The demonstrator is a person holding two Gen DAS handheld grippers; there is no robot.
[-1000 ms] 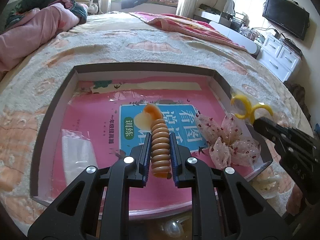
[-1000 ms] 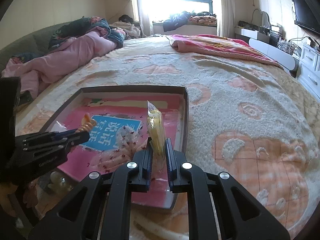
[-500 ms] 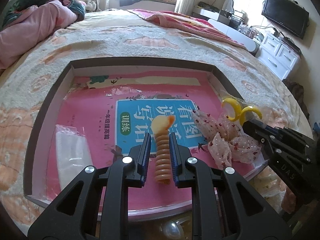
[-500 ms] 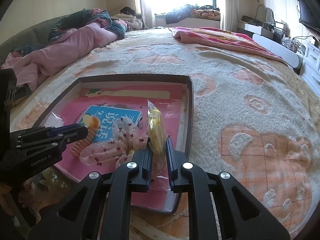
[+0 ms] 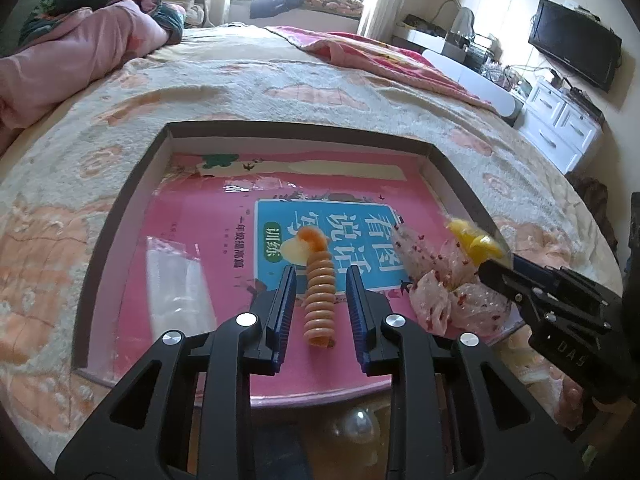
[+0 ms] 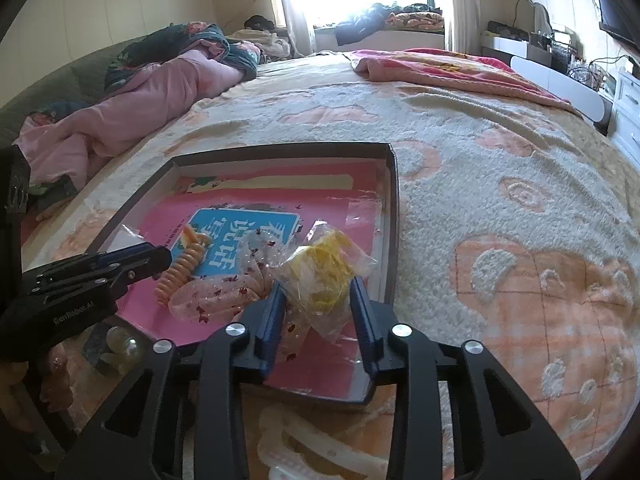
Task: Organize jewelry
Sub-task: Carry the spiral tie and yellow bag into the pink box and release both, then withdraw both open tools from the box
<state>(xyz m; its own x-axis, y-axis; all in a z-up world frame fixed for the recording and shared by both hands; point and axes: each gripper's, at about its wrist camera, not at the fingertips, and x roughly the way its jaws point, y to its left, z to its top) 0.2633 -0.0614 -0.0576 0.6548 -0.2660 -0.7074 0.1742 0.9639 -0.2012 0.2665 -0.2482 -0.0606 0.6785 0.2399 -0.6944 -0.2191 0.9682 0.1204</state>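
I find both claws over the tray (image 5: 460,176) on the bed. My left claw (image 5: 320,304) is opening; the orange coil (image 5: 319,300) lies free between its jaws on the pink book (image 5: 192,216), touching neither pad, its long axis running straight away from the claw. My right claw (image 6: 318,316) is also opening; the bag of yellow bands (image 6: 326,272) sits between its jaws, loose as far as I can tell, beside the pink bow (image 6: 224,292). I judge both items delivered; each claw should back out along its own line.
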